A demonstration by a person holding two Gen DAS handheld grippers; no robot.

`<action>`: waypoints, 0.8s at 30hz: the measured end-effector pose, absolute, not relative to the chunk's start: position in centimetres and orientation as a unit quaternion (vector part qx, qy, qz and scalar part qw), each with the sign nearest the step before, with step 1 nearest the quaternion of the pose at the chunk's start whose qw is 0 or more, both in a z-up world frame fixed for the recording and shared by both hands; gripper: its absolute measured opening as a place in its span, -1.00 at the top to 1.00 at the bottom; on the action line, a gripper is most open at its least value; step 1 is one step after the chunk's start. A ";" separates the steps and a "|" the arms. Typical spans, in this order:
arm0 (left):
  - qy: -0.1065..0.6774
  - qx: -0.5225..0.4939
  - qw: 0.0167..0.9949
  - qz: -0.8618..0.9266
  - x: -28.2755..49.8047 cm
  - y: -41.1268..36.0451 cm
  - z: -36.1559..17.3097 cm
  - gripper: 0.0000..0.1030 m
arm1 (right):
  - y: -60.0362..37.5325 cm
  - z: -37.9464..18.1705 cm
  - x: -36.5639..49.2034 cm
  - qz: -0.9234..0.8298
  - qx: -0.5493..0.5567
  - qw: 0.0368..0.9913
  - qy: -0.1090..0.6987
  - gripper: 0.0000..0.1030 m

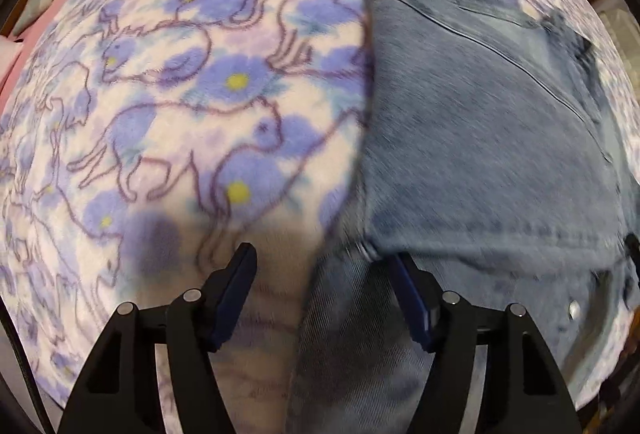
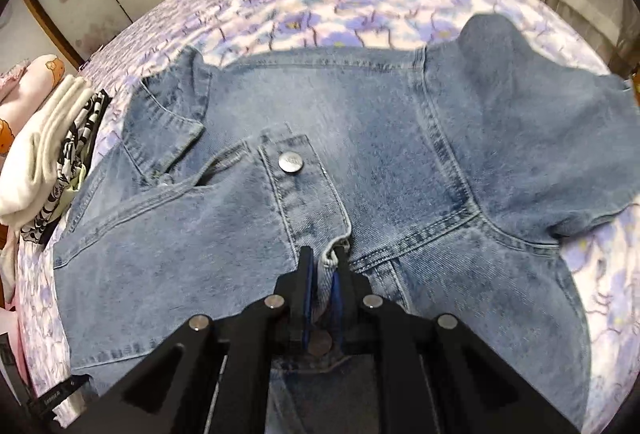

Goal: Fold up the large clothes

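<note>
Right gripper (image 2: 322, 266) pinches the denim jacket's (image 2: 360, 138) near hem, body stretching away; left gripper (image 1: 320, 274) gapes over its edge

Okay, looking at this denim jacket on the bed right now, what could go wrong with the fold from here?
1. The right tongs pinch only a small edge of the blue denim jacket; the heavy cloth may slip out.
2. The left tongs stand open over the jacket's edge, so that side may sag or bunch.
3. The fuzzy purple cat-print blanket could get caught in the left tongs.
</note>
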State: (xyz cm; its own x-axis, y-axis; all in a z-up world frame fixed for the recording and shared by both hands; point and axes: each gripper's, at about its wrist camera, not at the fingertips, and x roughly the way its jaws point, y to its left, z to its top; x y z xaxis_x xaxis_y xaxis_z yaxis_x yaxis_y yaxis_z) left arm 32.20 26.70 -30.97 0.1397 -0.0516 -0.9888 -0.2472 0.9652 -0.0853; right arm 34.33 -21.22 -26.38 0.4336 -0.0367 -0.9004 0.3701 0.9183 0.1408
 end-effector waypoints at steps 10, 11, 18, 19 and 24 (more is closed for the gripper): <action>0.628 -0.141 0.761 -0.078 32.0 22.4 -24.8 0.15 | -14.9 -21.3 32.3 -0.036 0.153 0.843 0.514 0.80; 0.629 -0.141 0.759 -0.087 32.5 21.5 -24.8 0.23 | -13.9 -21.3 32.3 -0.017 0.154 0.843 0.515 0.80; 0.641 -0.177 0.732 -0.146 35.4 17.6 -27.2 0.57 | -5.7 -24.2 32.1 0.119 0.173 0.814 0.541 0.94; 0.648 -0.179 0.726 -0.148 35.6 17.2 -27.9 0.68 | -4.8 -24.9 32.2 0.128 0.175 0.809 0.547 0.97; 0.668 -0.188 0.705 -0.143 36.3 16.1 -31.3 0.83 | -3.1 -28.1 32.7 0.146 0.171 0.793 0.566 1.00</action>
